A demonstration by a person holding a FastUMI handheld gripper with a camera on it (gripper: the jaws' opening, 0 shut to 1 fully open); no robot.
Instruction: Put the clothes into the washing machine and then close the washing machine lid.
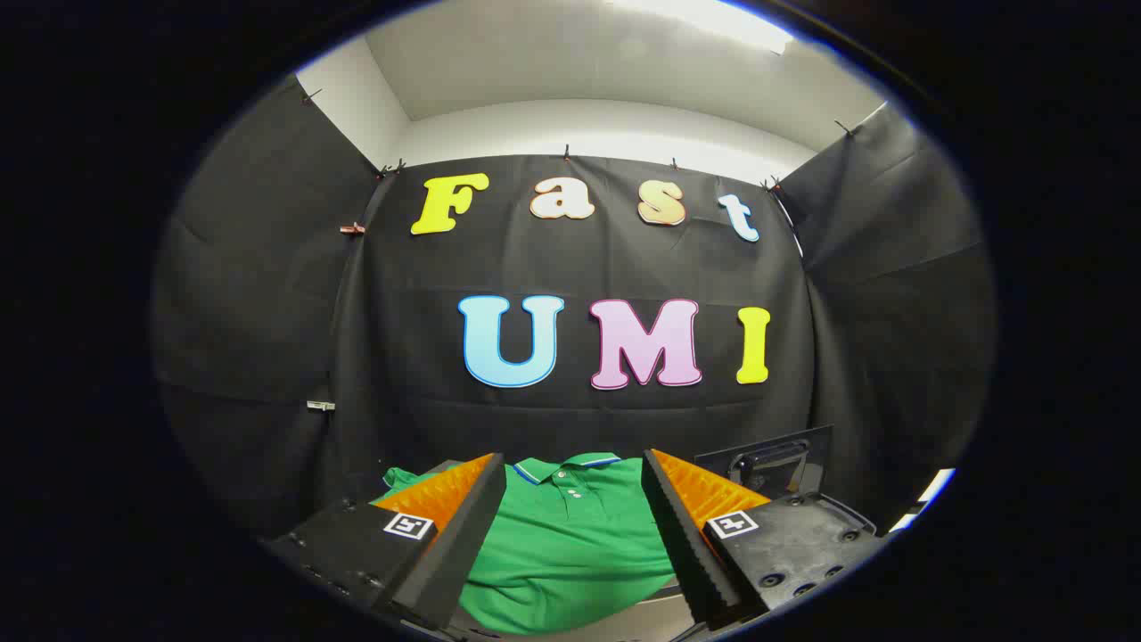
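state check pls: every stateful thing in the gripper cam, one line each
tongs: open, fingers spread wide, holding nothing
green polo shirt: lying flat between and just beyond the fingers, collar away from the camera, not gripped
dark hinged panel with a handle: standing up beyond the right finger; cannot tell if it is the washer lid

shirt (570,535): you have a plain green polo, its collar edged in blue and white, with white buttons.
booth wall (267,312): black cloth facing you.
lid (775,464): dark, glossy.
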